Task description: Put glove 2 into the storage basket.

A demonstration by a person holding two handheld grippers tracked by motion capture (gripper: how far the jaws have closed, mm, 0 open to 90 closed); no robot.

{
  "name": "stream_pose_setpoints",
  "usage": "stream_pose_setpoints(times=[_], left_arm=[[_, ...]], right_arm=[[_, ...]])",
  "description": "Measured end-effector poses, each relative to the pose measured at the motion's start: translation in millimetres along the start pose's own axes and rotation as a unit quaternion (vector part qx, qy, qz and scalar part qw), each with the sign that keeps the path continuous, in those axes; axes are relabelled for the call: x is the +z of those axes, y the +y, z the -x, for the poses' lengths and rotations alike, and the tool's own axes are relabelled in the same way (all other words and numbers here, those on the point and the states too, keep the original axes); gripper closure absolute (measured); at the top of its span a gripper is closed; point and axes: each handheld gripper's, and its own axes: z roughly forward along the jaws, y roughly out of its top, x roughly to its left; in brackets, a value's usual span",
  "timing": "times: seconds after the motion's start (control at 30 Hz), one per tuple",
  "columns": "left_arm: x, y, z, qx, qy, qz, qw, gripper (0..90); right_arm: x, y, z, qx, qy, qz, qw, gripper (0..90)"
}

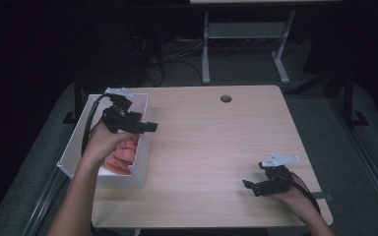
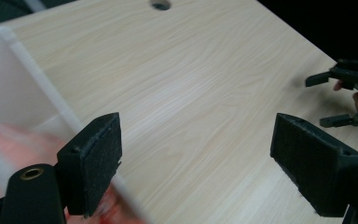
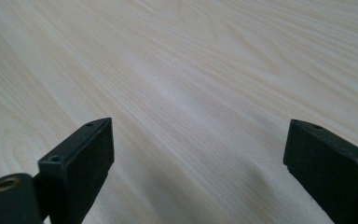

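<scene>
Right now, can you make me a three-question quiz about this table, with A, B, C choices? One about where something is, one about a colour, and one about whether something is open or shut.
1. Where is the white box?
A. at the table's left edge
B. in the middle of the table
C. on the floor

2. What colour is the soft thing inside the box?
A. blue
B. pinkish red
C. green

3. How is the right gripper?
A. shut on a cup
B. shut on nothing
C. open, holding nothing

Answers:
1. A, the high view shows the box on the left edge of the table.
2. B, a pinkish-red heap lies in the box beneath the left gripper.
3. C, the right gripper view shows its jaws wide apart over bare wood.
</scene>
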Motion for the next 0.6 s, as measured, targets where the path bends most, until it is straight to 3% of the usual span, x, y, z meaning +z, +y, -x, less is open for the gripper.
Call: stream_pose_setpoints(times=[0.03, 0.2, 0.33, 0.6], left_arm=[[0.0, 0.0, 0.0, 0.0, 0.0, 0.0, 1.0, 16.2], [23.2, 3.2, 26.5, 0.024, -0.018, 0.001, 0.9996, 16.2], [35.3, 1.9, 36.3, 0.028, -0.025, 0.003, 0.9993, 16.2], [64.8, -6.2, 59.4, 0.056, -0.038, -0.014, 0.9976, 16.2]], right_arm=[[0.0, 0.0, 0.0, 0.0, 0.0, 0.0, 1.0, 8.1], [-0.1, 0.1, -0.6, 0.002, 0.001, 0.002, 1.0, 8.1], [-0.3, 0.1, -0.6, 0.003, 0.002, 0.003, 1.0, 8.1], [-0.3, -0.1, -0.1, -0.001, 0.0, 0.001, 1.0, 8.1]])
